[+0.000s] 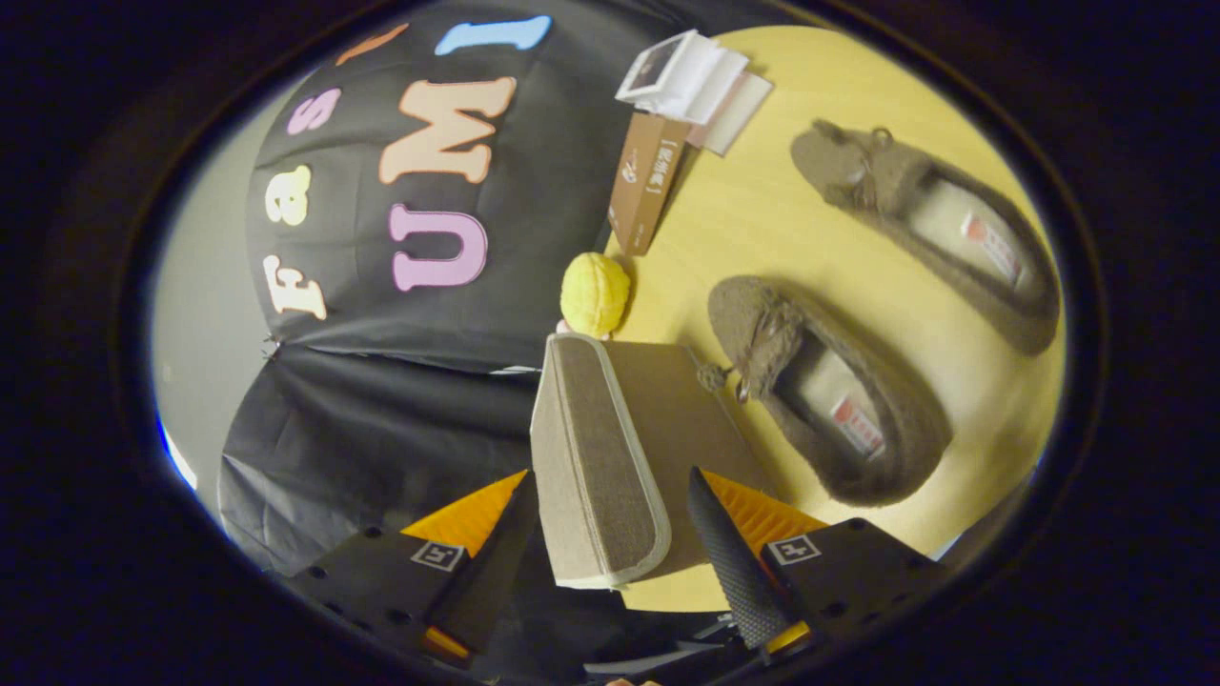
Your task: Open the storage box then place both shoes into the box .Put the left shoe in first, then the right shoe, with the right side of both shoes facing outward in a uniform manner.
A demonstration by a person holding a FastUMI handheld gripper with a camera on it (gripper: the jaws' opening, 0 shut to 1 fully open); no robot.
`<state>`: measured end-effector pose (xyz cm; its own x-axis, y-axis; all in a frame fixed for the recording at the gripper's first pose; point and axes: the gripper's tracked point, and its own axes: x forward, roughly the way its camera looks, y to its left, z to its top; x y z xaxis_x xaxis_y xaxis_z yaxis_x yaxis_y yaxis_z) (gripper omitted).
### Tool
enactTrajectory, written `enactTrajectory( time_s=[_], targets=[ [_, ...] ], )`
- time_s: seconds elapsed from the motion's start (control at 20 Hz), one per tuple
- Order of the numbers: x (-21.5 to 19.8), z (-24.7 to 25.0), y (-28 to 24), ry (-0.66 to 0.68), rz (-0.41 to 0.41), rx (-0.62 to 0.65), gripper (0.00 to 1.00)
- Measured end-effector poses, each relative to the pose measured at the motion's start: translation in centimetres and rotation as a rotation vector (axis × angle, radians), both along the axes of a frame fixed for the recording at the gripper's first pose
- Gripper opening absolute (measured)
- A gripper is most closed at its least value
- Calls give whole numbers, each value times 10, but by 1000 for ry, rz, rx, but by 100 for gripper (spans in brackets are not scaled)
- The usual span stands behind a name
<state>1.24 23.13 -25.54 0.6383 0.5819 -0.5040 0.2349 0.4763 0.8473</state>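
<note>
**Jaws straddle the box lid, shoes waiting on the table**

The gripper (610,548) is tipped well over, so the whole scene looks rolled on its side. Its jaws stand apart, one on each side of the box's (667,429) raised lid (596,467). Whether either finger actually presses the lid I cannot tell; there seems to be a gap on at least one side.

The lid looks like fabric over board with a pale piped edge: light, fairly stiff, and easy to pinch across its thickness near the free edge, which is where the jaws sit.

Both shoes lie on the yellow table (829,105) beyond the box, openings up. The near shoe (824,391) lies right beside the box; the far shoe (929,233) lies apart from it. They are fuzzy, soft slippers, light and likely to sag, so I would take one by the collar wall at the heel or side, not the floppy toe bow.

A yellow ball (594,293) and a brown carton (646,181) sit past the box.
</note>
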Motion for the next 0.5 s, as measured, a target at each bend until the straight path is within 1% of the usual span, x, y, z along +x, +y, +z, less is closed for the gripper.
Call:
enactTrajectory(
  time_s=[0.35, 0.5],
  targets=[
    [-8, -28, 31, 102, 47, 102, 99],
    [-5, -23, 32, 129, 17, 191, 99]
  ],
)
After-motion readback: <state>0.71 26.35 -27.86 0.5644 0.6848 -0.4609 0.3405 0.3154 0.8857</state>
